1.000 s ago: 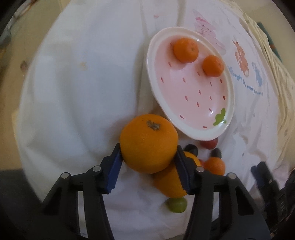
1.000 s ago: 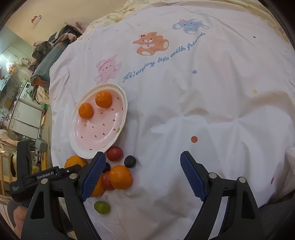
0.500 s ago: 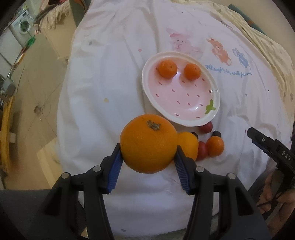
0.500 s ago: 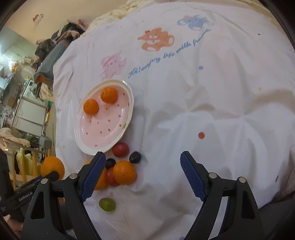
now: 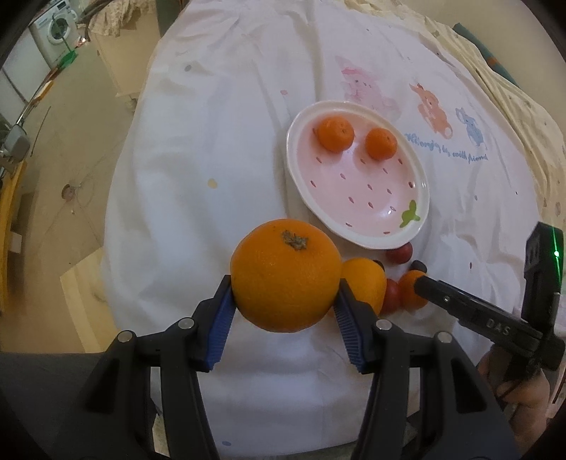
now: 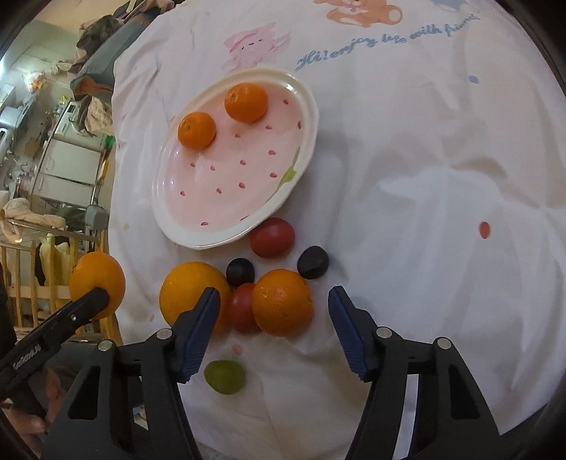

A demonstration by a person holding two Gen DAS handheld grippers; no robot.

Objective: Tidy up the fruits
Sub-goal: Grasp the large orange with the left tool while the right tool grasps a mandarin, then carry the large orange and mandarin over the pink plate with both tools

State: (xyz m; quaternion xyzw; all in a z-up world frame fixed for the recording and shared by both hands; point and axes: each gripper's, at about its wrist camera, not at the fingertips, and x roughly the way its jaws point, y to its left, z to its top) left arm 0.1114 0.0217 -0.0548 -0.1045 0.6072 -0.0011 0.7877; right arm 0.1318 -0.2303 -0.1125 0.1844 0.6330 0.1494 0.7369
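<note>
My left gripper (image 5: 283, 304) is shut on a large orange (image 5: 284, 274), held above the near edge of the bed, short of the pink strawberry plate (image 5: 406, 198). The plate holds two small oranges (image 5: 334, 133) (image 5: 380, 143). My right gripper (image 6: 274, 318) is open and empty, hovering over the fruit pile below the plate (image 6: 169, 212): an orange (image 6: 283, 300), a second orange (image 6: 187, 297), two red tomatoes (image 6: 272, 237), two dark plums (image 6: 313, 262) and a green grape (image 6: 224, 377). The left gripper's orange (image 6: 97, 285) shows at the left in the right wrist view.
A white sheet (image 6: 424, 159) with cartoon animals and blue lettering covers the bed. The floor (image 5: 70, 148) lies to the left beyond the bed edge, with a washing machine (image 5: 53, 24) far off. A wooden rail (image 6: 35, 290) stands by the bed.
My right gripper has moved down and closer to the fruit pile, its jaws now straddling the orange. My left gripper still holds the large orange and has drawn a little closer to the plate.
</note>
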